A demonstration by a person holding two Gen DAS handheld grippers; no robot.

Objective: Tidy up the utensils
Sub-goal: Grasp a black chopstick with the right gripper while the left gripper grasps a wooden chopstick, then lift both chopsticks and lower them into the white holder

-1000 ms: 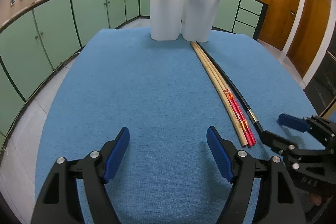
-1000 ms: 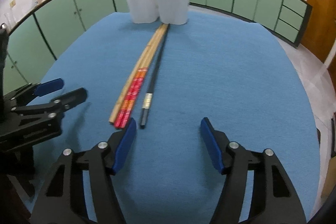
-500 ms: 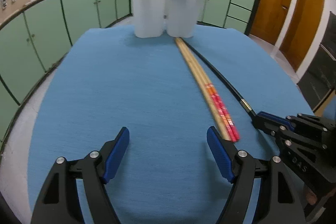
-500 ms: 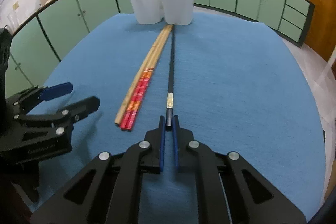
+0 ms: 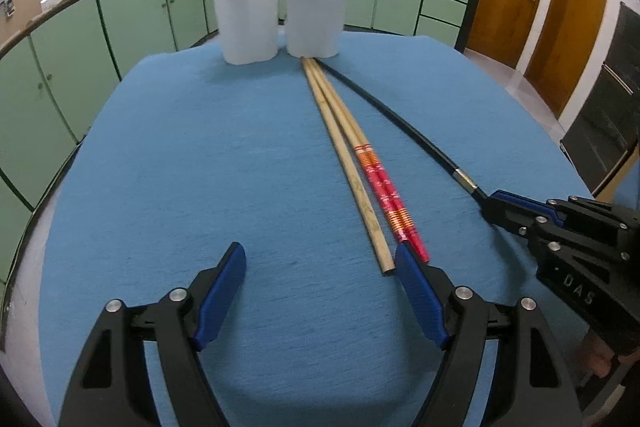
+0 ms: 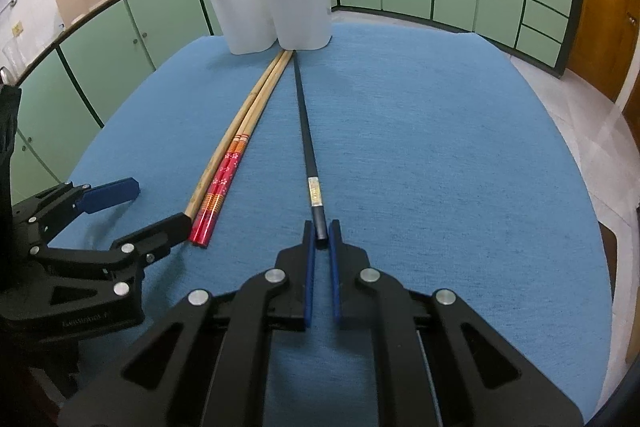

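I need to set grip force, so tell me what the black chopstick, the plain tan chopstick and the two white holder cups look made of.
Black chopstick: probably lacquered wood or plastic; smooth dark sheen, pale band near its end, clamped in the right gripper.
Plain tan chopstick: likely bamboo; matt, faintly mottled.
White holder cups: seemingly translucent frosted plastic; light glows through the walls.

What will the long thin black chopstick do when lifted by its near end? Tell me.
The long thin black chopstick looks straight and rigid, so it should probably lift without sagging. The right gripper is shut on its very end, so the far tip may droop or pivot. Its smooth, glossy surface could slip between the jaws.
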